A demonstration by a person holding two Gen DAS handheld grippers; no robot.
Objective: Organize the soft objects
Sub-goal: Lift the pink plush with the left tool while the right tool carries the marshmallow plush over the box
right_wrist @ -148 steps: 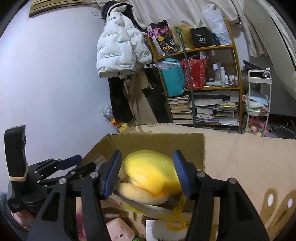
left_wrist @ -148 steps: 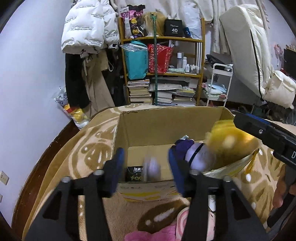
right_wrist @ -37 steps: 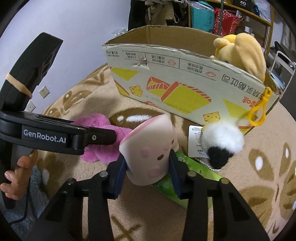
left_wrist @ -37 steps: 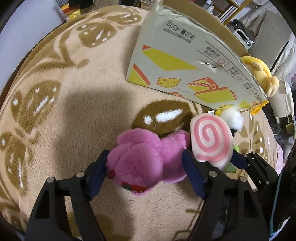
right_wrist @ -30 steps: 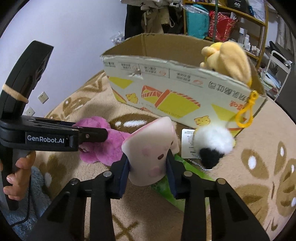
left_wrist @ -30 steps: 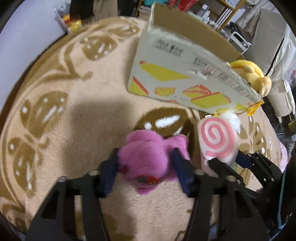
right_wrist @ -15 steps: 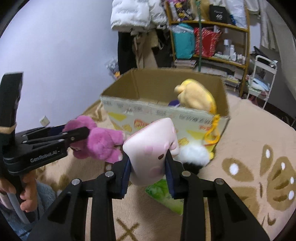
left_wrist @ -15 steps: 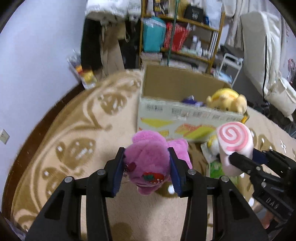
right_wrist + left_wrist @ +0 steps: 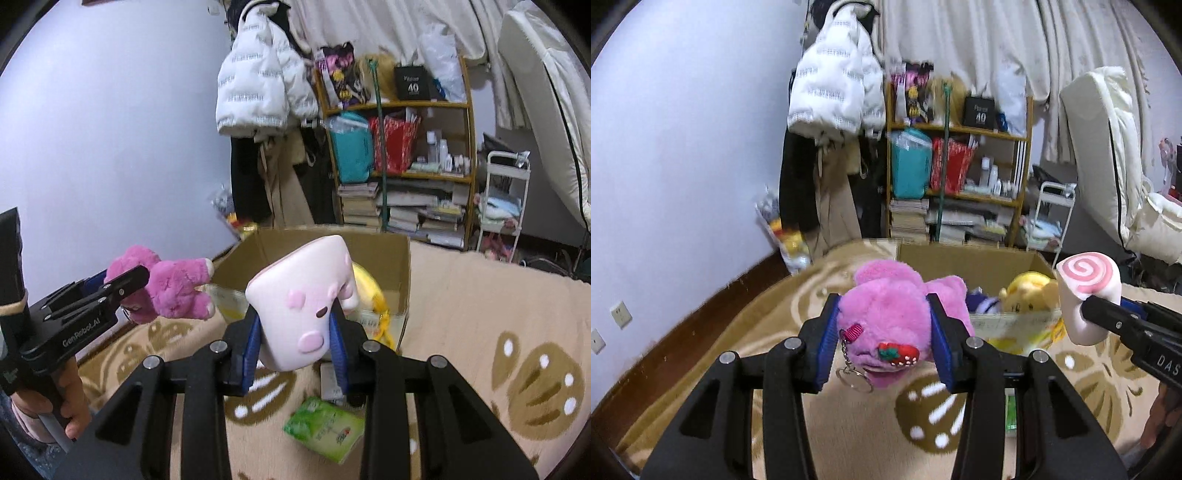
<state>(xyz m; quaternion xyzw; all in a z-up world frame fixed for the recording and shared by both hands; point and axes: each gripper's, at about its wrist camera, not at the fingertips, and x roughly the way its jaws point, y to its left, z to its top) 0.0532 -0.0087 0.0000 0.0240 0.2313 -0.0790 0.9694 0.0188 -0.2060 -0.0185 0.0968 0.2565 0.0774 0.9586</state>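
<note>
My left gripper point(image 9: 882, 332) is shut on a pink plush bear point(image 9: 886, 314) with a strawberry patch and a key ring, held in the air near the front of the open cardboard box point(image 9: 964, 258). It also shows in the right wrist view point(image 9: 170, 284). My right gripper point(image 9: 295, 343) is shut on a pale pink swirl-roll plush point(image 9: 306, 295), held above the box's near edge point(image 9: 404, 288); its swirl end shows in the left wrist view point(image 9: 1086, 277). A yellow plush point(image 9: 1030, 295) and a purple one point(image 9: 982, 302) sit in the box.
A green packet point(image 9: 325, 430) lies on the beige patterned blanket point(image 9: 480, 295) in front of the box. Behind the box stand a wooden shelf point(image 9: 960, 177), hanging coats point(image 9: 831, 96), a white cart point(image 9: 502, 199) and a mattress point(image 9: 1108, 155) against the wall.
Both grippers closed on their plush toys on the blanket and lifted them up; the views now tilt up to face the box and the room.
</note>
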